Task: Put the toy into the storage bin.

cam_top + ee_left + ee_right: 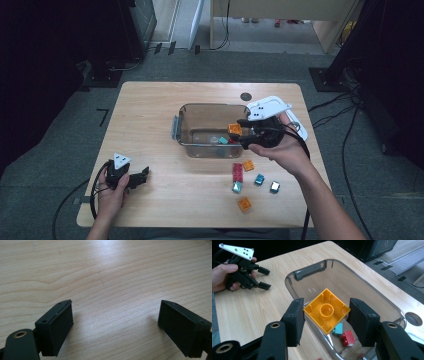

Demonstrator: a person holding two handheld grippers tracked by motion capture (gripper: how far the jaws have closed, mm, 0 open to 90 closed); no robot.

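My right gripper (237,134) (327,321) is shut on an orange brick (234,129) (326,311), its hollow underside facing the camera. It hangs over the right end of a clear plastic container (182,125) (312,268). On the container's floor lie a teal brick (338,328) and a red brick (348,338). My left gripper (144,175) (115,327) (265,278) rests at the table's front left, jaws open over bare wood with nothing between them.
Several loose bricks lie in front of the container at the right: a red one (237,171), orange ones (248,165) (244,204), teal ones (259,179). A round cable hole (245,96) sits behind the container. Dark equipment flanks the table.
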